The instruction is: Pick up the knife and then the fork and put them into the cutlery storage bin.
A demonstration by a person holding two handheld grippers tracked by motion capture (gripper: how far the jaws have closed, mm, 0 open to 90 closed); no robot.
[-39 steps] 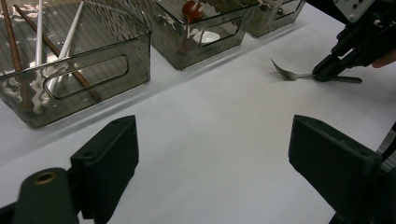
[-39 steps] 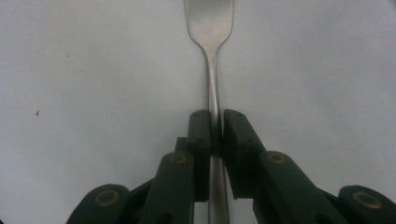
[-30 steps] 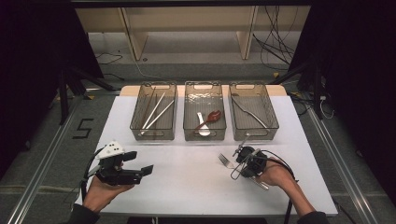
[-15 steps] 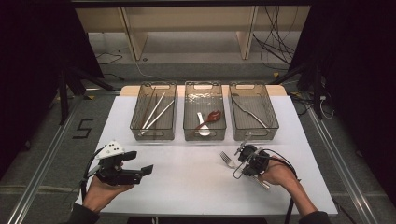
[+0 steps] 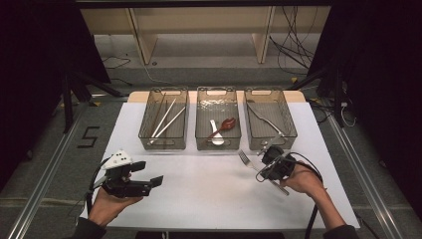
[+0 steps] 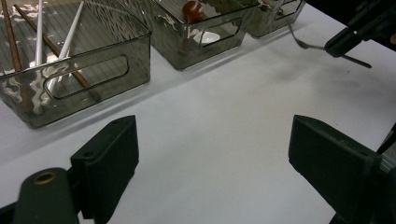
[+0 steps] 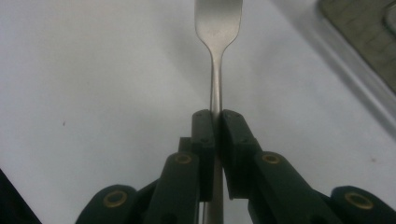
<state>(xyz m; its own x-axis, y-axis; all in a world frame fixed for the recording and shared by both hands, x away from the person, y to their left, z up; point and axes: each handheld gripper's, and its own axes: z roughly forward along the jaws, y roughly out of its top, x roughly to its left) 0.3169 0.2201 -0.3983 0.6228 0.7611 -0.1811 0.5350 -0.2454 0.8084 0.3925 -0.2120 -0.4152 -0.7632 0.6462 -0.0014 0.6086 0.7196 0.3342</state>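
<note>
A white table (image 5: 199, 194) stood in a dark room, with pale shelving and loose cables on the floor beyond its far edge, and three smoky clear bins sat in a row along the far half of the table. The left bin (image 5: 163, 119) held chopsticks (image 5: 168, 119), the middle bin (image 5: 218, 119) a white spoon (image 5: 215, 135) and a red spoon (image 5: 227, 123), and the right bin (image 5: 270, 117) a piece of metal cutlery (image 5: 263, 119). On to the tongs: the right gripper (image 5: 271, 162), out near the right bin's near edge, had its jaws pressed together on the neck of a metal fork (image 7: 217, 28), the handle running back between the pads and the tines pointing away to the left and far side, clear of the table. In the left gripper view that fork (image 6: 306, 44) hung off the other tool in the far right corner, above the white surface. The left gripper (image 5: 147, 181) sat low at the near left, jaws standing wide apart with nothing between them, just bare table under the gap. And the change since a second before: the right hand had lifted and drawn the fork up and toward the right bin, the fork's head now nearer that bin's near left corner, while the left hand had kept its spot, jaws as wide as before.
</note>
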